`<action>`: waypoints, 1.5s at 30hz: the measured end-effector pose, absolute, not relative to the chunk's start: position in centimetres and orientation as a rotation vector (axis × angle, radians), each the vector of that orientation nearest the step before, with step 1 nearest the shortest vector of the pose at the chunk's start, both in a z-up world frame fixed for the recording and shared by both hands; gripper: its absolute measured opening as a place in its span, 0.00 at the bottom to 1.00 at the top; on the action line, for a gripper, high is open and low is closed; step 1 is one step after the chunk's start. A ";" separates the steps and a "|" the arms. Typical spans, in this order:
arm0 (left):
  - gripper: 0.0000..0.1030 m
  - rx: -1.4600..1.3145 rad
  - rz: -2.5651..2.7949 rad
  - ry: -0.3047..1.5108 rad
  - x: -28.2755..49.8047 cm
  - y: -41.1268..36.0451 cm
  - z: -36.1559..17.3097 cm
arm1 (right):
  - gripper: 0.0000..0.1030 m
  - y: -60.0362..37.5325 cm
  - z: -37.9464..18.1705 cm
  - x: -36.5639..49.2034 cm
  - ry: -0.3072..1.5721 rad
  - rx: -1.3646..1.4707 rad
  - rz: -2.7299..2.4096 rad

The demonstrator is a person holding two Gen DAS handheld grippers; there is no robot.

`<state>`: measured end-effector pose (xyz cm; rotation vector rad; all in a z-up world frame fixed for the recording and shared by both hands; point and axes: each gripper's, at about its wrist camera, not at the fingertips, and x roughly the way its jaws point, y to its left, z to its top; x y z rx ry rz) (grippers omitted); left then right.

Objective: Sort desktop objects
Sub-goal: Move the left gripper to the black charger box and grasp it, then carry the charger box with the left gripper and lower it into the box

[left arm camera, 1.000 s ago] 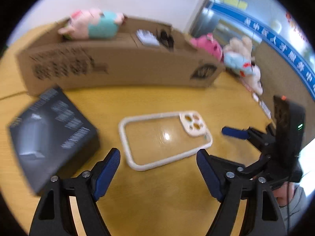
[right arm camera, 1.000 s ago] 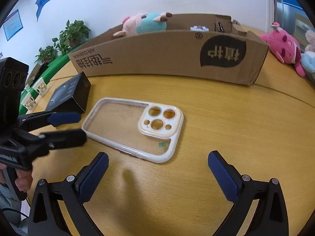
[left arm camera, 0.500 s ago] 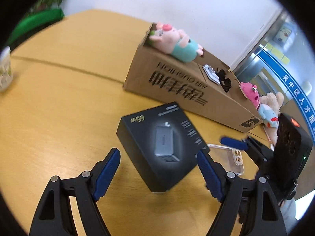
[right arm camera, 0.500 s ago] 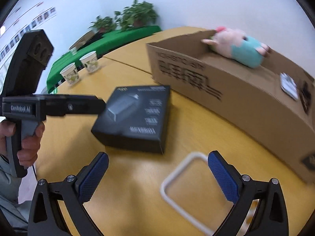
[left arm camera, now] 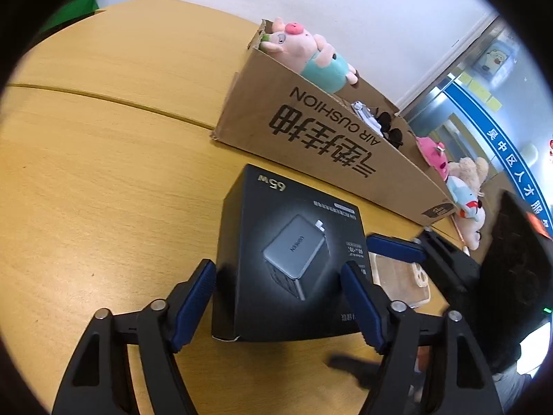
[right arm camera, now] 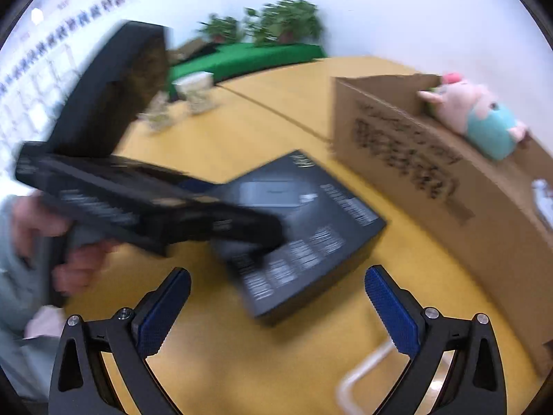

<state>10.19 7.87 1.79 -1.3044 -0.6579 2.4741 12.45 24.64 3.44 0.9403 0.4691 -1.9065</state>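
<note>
Left claw (left arm camera: 276, 301) straddles the black charger box (left arm camera: 293, 263) on the wooden table (left arm camera: 103, 173), jaws spread, not gripping.
From the left wrist, the box lies in front of the cardboard box (left arm camera: 328, 138) holding a plush pig (left arm camera: 307, 55); the phone case (left arm camera: 401, 280) sits half hidden behind the box. The right wrist view is blurred: the right claw (right arm camera: 276, 307) hangs released above the table, the case cut off at the bottom edge, green plants (right arm camera: 269, 20) by the white wall.

matt black charger box (left arm camera: 293, 259), wooden table (left arm camera: 103, 173)
</note>
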 end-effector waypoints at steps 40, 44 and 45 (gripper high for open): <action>0.56 -0.882 2.605 -0.240 -7.9 13.6 19.3 | 0.83 27.9 19.3 -4.0 0.343 0.772 -2.277; 0.55 -0.971 2.600 -0.255 -11.2 12.5 17.4 | 0.83 26.4 17.5 -8.3 0.309 0.854 -2.219; 0.55 -0.997 2.595 -0.263 -11.9 12.2 16.7 | 0.83 26.1 16.9 -9.1 0.305 0.873 -2.206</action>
